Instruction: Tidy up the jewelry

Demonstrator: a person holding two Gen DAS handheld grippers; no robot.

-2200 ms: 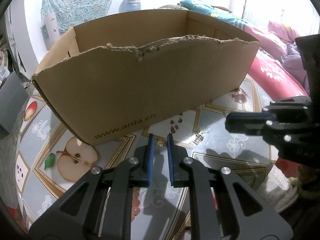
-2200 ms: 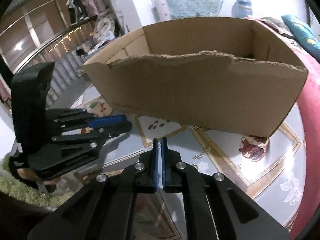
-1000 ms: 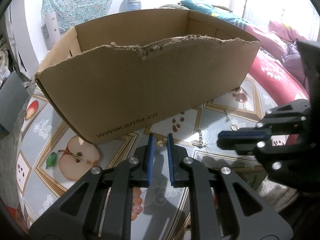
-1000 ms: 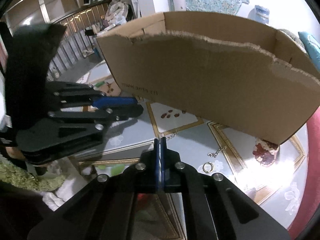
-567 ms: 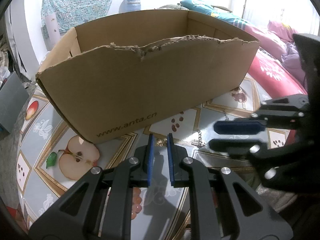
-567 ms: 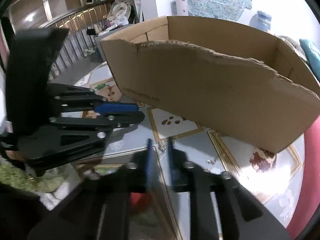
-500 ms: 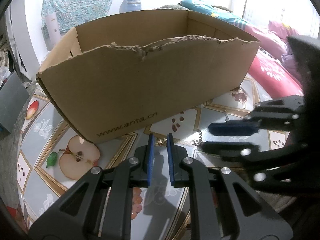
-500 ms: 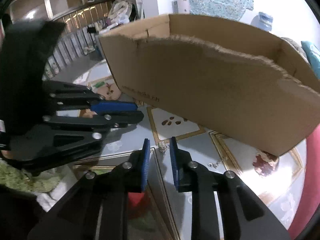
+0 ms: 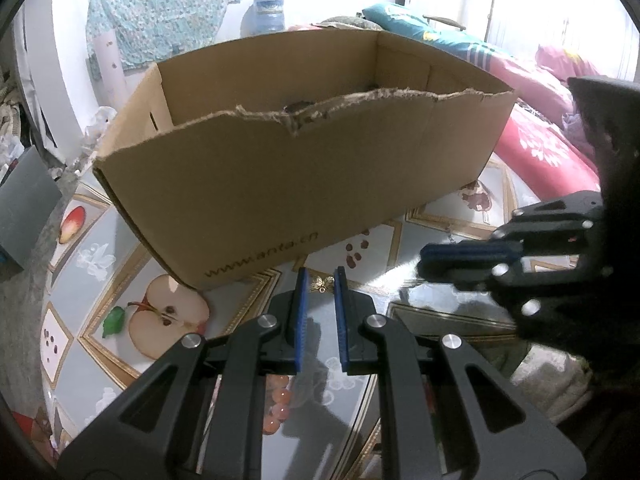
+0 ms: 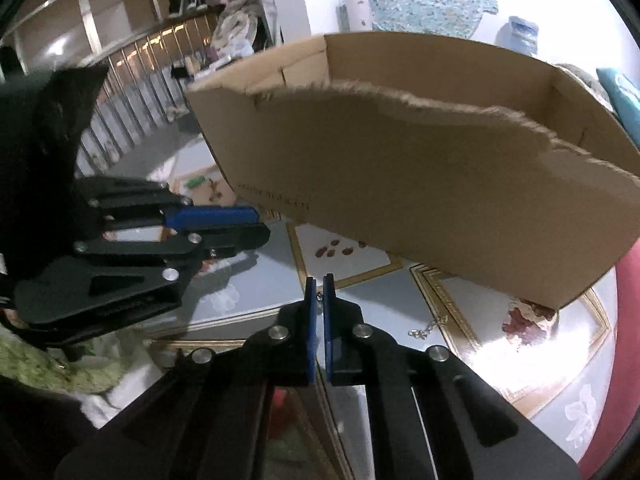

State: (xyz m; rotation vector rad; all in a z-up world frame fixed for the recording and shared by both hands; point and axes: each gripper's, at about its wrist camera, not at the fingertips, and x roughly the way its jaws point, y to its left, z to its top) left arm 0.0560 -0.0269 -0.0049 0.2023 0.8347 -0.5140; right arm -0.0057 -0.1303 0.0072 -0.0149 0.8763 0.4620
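The left tongs [image 9: 320,280] stand narrowly parted above the tabletop [image 9: 92,264], a small gold butterfly-shaped charm [image 9: 322,283] showing between their blue tips; whether the pads press on it I cannot tell. The right tongs [image 10: 319,283] have just been closing and are now all but together, with a bit of thin silvery chain [image 10: 319,298] showing in the slit between the tips; whether they pinch it I cannot tell. The tabletop is glossy, printed with apple halves, berries and gold borders. Farther back, a brown cardboard box [image 9: 280,184] with a ragged, torn top edge and a web address printed on its side fills the middle. To the right of it on the tabletop lies another short chain [image 10: 430,327]. Beyond, on the right, lies a bed with pink and red flowered quilts [image 9: 540,152]. On the far wall hangs a pale blue patterned cloth [image 9: 160,12], with a water jug [image 9: 268,14] beside it.
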